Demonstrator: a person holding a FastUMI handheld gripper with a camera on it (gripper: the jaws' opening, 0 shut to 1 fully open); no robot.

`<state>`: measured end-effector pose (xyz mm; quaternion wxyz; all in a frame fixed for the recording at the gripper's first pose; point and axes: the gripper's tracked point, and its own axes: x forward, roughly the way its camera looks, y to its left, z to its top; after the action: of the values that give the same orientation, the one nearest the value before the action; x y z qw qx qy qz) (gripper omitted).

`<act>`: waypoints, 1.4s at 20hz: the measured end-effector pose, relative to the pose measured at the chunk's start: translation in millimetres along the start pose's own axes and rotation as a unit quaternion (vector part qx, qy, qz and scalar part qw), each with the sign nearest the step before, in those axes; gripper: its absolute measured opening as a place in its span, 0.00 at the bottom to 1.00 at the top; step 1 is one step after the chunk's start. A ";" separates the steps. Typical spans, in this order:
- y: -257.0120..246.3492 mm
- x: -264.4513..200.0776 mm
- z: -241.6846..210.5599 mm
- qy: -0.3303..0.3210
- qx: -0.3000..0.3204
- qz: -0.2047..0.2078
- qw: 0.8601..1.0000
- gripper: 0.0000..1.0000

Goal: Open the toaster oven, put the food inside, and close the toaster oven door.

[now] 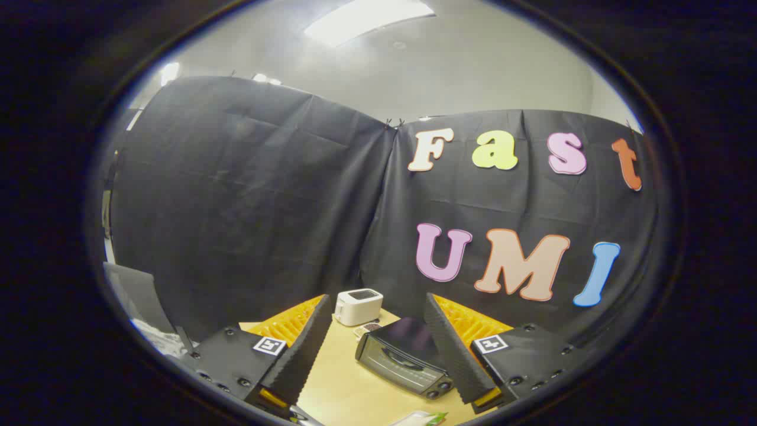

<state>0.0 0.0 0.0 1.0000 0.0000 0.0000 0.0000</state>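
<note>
Sitting on the table [343, 384], the oven [405, 355] lies between the two fingers and a little ahead of them, closer to the right finger [452, 349] than to the left finger [304, 349]. Its door is shut, the handle running across the glass front, and two knobs show at its near right corner, just beside the right finger. The oven's dark top catches a faint sheen. It is turned at an angle, its front facing toward the left finger's side.

Spread wide, the gripper [378, 313] holds nothing; neither finger touches the oven.

Beyond the oven, near the far edge of the table, stands a white toaster [358, 306] with a slot in its top. Between the toaster and the oven lies a small flat thing with a checked pattern [368, 329], too small to make out. At the near edge of the table, below the oven, a pale packet with a green corner [423, 418] pokes in; whether it is the food I cannot tell.

Black cloth [248, 201] hangs behind the table on both sides, meeting in a fold behind the toaster. Above it show a pale ceiling and a bright light panel [369, 18].
</note>
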 end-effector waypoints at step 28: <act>-98.9 51.0 -15.6 0.024 0.063 -0.275 0.959 0.99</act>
<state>51.0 -98.9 -15.6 0.9590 0.0634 0.0241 -0.2751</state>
